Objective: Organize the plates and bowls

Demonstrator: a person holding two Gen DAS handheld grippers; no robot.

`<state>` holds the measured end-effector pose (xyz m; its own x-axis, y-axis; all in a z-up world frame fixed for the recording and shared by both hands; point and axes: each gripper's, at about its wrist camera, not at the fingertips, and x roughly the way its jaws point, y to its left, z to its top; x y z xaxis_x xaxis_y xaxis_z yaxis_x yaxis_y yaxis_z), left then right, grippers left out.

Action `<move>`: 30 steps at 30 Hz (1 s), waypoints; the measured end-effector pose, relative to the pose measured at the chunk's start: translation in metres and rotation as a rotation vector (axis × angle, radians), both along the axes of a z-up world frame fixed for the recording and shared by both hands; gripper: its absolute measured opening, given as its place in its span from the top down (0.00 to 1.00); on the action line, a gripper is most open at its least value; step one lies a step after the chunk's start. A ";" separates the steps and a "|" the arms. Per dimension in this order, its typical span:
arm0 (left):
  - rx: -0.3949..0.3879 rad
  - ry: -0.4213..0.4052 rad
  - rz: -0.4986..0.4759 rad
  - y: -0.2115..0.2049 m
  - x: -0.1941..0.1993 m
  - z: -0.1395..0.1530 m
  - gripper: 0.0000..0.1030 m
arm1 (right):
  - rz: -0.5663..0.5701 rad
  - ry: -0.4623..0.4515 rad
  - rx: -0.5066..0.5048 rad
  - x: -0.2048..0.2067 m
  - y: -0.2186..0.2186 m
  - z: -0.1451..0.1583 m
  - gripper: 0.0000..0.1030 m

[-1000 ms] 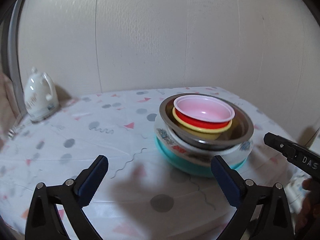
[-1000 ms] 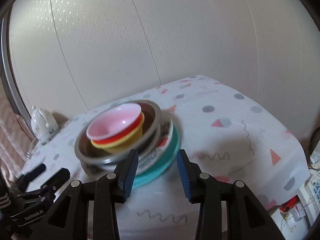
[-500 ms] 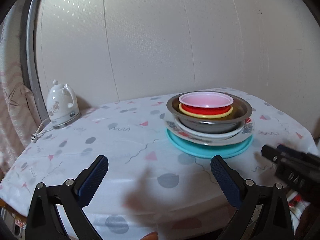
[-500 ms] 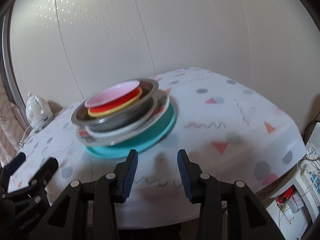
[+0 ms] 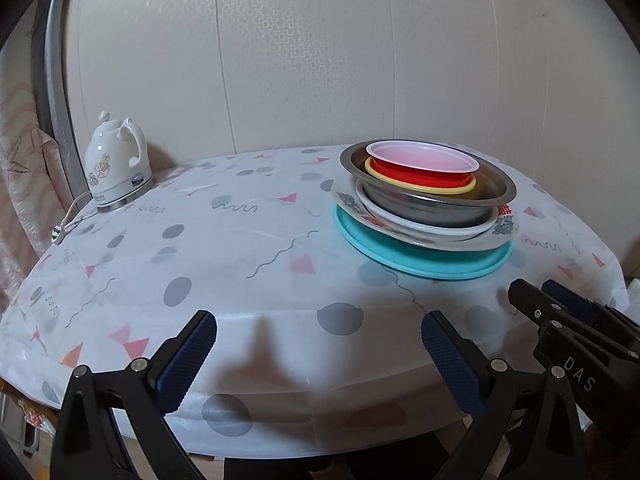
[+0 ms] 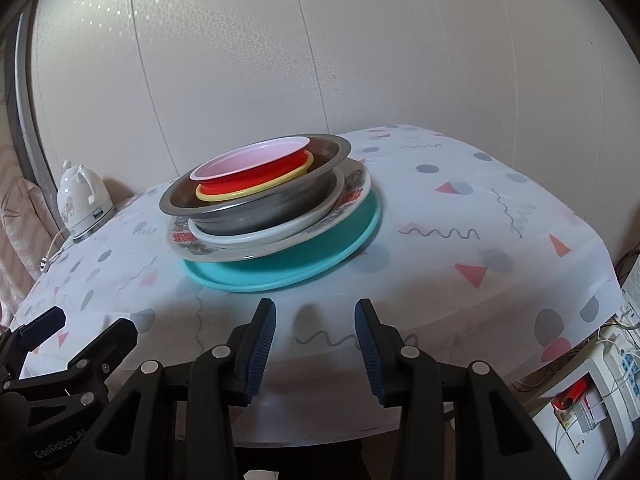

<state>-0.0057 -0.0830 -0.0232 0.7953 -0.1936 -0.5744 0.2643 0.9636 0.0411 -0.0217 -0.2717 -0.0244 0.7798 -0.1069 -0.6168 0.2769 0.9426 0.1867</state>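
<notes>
stack (image 6: 272, 200) nested on worktop (image 5: 240, 240), looks done | left gripper (image 5: 316, 360) jaws spread, empty | right gripper (image 6: 316, 344) jaws parted, empty, both near of stack

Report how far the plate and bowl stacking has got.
Looks done: pink bowl, red bowl and yellow bowl nest in the steel bowl, on two plates and the teal plate. Left gripper and right gripper are open, empty. Nothing visibly left.
</notes>
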 end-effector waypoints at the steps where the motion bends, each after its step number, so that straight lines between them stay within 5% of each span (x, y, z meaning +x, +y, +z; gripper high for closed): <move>1: 0.004 0.005 -0.001 -0.001 0.000 -0.001 0.00 | 0.002 -0.001 -0.005 0.000 0.001 0.000 0.59; 30: -0.013 0.061 -0.025 -0.007 0.008 -0.005 0.00 | 0.012 -0.006 -0.019 0.001 0.005 0.001 0.59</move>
<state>0.0019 -0.0903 -0.0281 0.7541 -0.2208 -0.6185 0.2895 0.9571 0.0113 -0.0212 -0.2667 -0.0233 0.7850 -0.1093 -0.6097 0.2642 0.9493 0.1701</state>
